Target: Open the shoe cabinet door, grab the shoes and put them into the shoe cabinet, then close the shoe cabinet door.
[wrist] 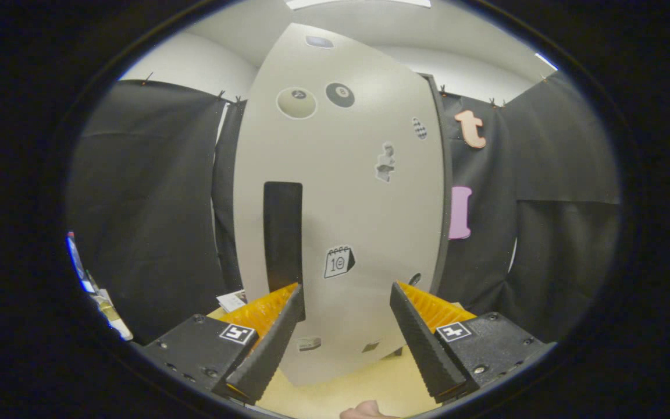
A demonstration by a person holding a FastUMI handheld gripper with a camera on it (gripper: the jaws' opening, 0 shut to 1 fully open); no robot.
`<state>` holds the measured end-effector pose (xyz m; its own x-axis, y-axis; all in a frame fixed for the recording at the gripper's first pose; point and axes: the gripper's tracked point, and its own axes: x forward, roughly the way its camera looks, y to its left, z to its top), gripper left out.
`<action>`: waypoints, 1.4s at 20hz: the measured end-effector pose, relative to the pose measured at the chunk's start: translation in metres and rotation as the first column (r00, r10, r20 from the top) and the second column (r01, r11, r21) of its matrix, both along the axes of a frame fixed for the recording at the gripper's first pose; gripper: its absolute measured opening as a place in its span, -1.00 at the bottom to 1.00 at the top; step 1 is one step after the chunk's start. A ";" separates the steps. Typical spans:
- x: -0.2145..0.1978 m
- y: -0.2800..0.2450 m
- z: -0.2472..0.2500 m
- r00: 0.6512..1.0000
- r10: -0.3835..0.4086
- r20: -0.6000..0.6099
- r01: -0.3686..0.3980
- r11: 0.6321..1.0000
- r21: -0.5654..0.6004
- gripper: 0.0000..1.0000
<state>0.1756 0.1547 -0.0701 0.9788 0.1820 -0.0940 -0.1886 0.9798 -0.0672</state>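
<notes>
Cabinet door (364,192) shut, upright just ahead of the tongs (346,302). Stickers on it: two billiard balls (317,99), a calendar page (339,262); other marks too small to read. Dark vertical handle (282,233) near its left edge. Tongs spread wide, holding nothing; left finger (271,343) overlaps the handle's lower end, contact unclear. Contents hidden.

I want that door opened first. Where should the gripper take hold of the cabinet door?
Probably at the tall dark handle near the cabinet door's left edge. It stands upright, so come straight on with the open gripper's fingers either side of it.
</notes>
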 end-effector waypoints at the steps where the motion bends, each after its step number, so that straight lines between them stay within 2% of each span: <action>1: 0.005 0.010 -0.002 1.000 0.003 -0.001 -0.003 1.000 -0.005 0.96; 9: 0.023 0.042 -0.026 1.000 0.004 -0.005 -0.004 0.999 0.033 0.98; 13: 0.020 0.034 -0.035 1.000 -0.016 0.001 0.016 0.999 0.028 0.98; 17: 0.001 0.032 -0.044 1.000 -0.013 -0.013 0.014 0.998 0.061 0.98; 23: -0.052 0.012 -0.036 0.996 -0.046 0.074 0.041 0.997 0.065 0.97; 28: -0.099 0.007 -0.040 0.995 -0.018 0.096 0.014 0.999 0.042 0.97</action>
